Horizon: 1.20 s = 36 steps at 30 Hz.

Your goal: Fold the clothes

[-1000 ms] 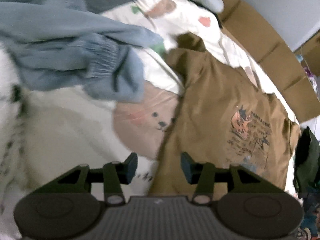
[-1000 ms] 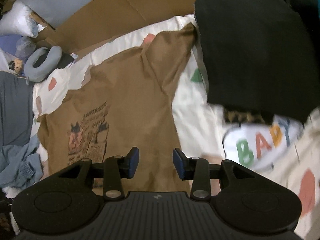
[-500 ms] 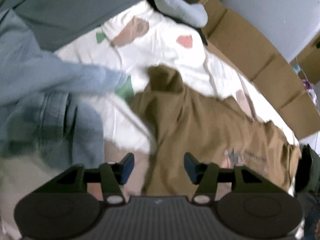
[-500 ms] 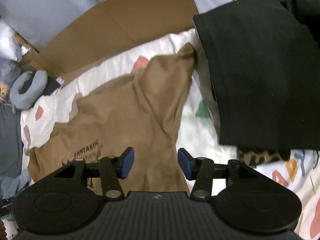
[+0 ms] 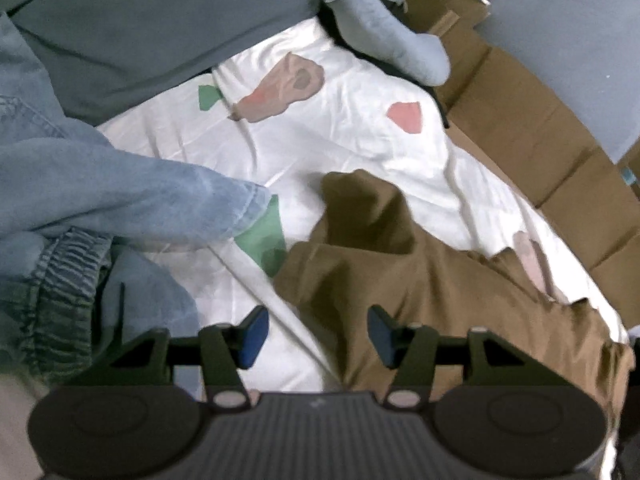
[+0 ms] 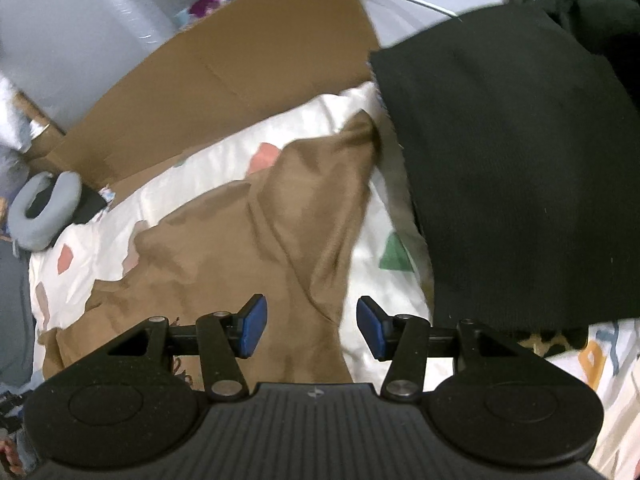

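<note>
Brown T-shirt (image 5: 420, 280) lies rumpled on the white patterned bedsheet (image 5: 340, 128), one sleeve reaching toward 12 o'clock. Left claw (image 5: 318, 336) hangs over its sleeve edge, jaws partly apart, holding nothing. Right claw (image 6: 312, 326) hangs over the other sleeve, likewise half open and empty. Blue jeans (image 5: 100, 208) lie at 9 o'clock, a black garment (image 6: 512, 168) at 2 o'clock. Cardboard (image 6: 224, 80) lines the bed's far side.

brown shirt (image 5: 420, 280): matt soft cloth | jeans (image 5: 120, 196): faded denim | sheet (image 5: 340, 136): smooth printed cotton | cardboard (image 6: 240, 80): matt | black garment (image 6: 512, 168): fine knit
</note>
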{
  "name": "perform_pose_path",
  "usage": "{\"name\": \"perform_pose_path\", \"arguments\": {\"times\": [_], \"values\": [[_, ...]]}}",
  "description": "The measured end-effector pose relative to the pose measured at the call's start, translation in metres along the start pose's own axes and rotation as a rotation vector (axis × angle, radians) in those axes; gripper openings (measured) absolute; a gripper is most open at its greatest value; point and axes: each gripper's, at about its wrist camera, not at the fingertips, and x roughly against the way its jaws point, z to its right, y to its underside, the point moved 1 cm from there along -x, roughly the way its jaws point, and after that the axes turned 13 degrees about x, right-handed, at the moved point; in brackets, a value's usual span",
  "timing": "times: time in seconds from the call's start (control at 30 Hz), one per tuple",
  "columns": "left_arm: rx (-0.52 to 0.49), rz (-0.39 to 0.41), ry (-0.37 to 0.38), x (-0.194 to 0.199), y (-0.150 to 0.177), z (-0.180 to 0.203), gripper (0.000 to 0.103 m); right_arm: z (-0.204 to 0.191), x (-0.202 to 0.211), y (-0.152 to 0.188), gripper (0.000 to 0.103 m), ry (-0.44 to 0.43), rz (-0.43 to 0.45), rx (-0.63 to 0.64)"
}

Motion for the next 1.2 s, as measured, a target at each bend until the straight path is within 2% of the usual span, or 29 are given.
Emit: {"name": "perform_pose_path", "arguments": {"times": [0.2,0.3,0.4,0.6,0.83,1.0,1.2], "values": [[0.033,0.002,0.013,-0.022,0.000,-0.006,0.055,0.006,-0.016,0.005,0.057,0.038,-0.022,-0.006],[0.055,0.036,0.022,-0.028,0.000,-0.009,0.054,0.009,-0.025,0.005,0.057,0.038,-0.018,-0.011],[0.106,0.046,0.050,-0.039,-0.003,-0.015,0.049,0.013,-0.036,0.004,0.057,0.046,-0.011,-0.016],[0.258,0.005,0.081,-0.060,-0.007,-0.030,0.049,0.018,-0.055,-0.002,0.057,0.052,-0.009,-0.012],[0.342,-0.028,0.123,-0.074,-0.004,-0.034,0.049,0.017,-0.072,-0.004,0.057,0.038,-0.041,0.032],[0.334,-0.047,0.151,-0.087,-0.007,-0.030,0.049,0.009,-0.081,-0.005,0.057,0.016,-0.076,0.089],[0.379,-0.042,0.128,-0.088,-0.005,-0.027,0.050,0.008,-0.085,-0.008,0.057,0.008,-0.075,0.093]]}}
